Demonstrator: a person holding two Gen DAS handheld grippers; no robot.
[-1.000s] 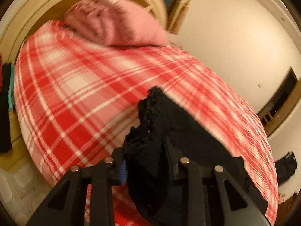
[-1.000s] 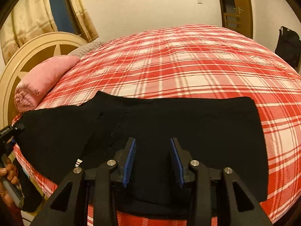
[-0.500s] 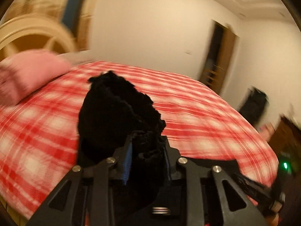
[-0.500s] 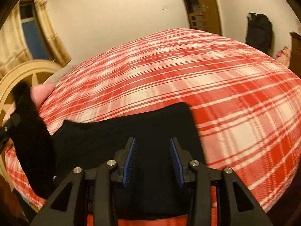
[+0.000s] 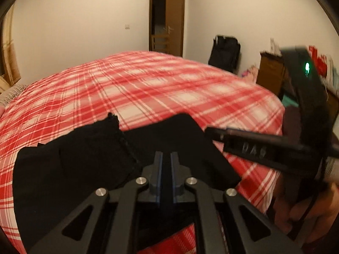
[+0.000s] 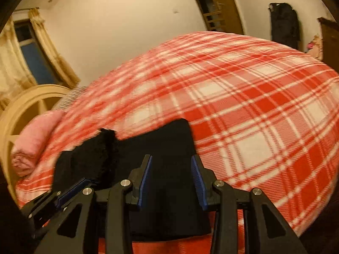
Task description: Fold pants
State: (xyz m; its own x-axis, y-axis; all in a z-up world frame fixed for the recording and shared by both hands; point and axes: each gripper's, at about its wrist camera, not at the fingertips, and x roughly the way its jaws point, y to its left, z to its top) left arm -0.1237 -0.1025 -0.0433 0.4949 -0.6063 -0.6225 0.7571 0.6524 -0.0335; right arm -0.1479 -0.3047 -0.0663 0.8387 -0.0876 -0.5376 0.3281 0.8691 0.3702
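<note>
Black pants [image 5: 89, 169] lie on a bed [image 5: 148, 84] covered in a red and white plaid blanket, at the near edge of the bed. One part of the pants is laid over another, with a fuzzy raised edge [image 5: 113, 118] sticking up along the top layer, on the side of the pants toward the pink pillow [image 6: 36, 139]. The rest of the pants lies flat and smooth.

The left gripper [image 5: 166, 169] sits low over the pants, its two blue-lined fingers drawn nearly together with only a thin slot between them; whether any cloth is caught in that slot cannot be told. The right gripper [image 6: 171, 180] hovers above the flat part of the pants with its fingers spread wide apart, holding nothing. In the left view, the right gripper appears beside the pants on the side away from the pillow, carried in a person's hand [image 5: 307, 209], with a green light glowing on its body.

Beyond the pants, past the far side of the bed, stand an open brown door [image 5: 173, 19] and a dark bag [image 5: 224, 53] against the pale wall. A cream headboard [image 6: 25, 105] rises behind the pillow, with a curtained window [image 6: 31, 53] above it
</note>
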